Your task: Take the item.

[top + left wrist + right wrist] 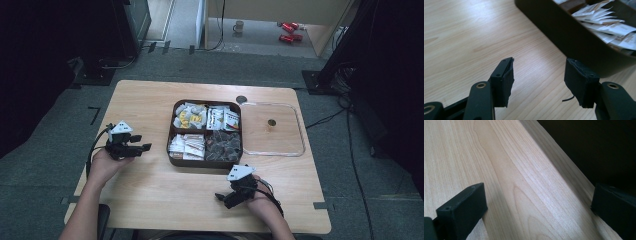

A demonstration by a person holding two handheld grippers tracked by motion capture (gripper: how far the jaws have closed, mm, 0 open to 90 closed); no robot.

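High view: a brown four-compartment tray (pixel 172 131) of packets is seen at the middle of a wooden table (pixel 150 190), its clear lid (pixel 299 131) laid just beside it on the far-right side.
Left gripper: the left gripper (pixel 145 147) is held just left of the tray, pointed toward it; its jaws stand partly apart with nothing between them.
Left gripper view: the tray's dark wall (pixel 574 40) is seen close ahead, white packets (pixel 604 23) lying in the near compartment, bare tabletop under the jaws.
Right gripper: the right gripper (pixel 220 197) is held low near the table's front edge, well short of the tray; its jaws are spread wide and empty.
Right gripper view: only wood grain and the table's edge (pixel 564 167) are seen between the jaws.
Step in hand: judged to be the approach, the left gripper being lined up on the white packets; no packet is yet held.
Next move: a reach over the tray wall is called for, the jaws brought down around a single packet so that its neighbours are not dragged out.
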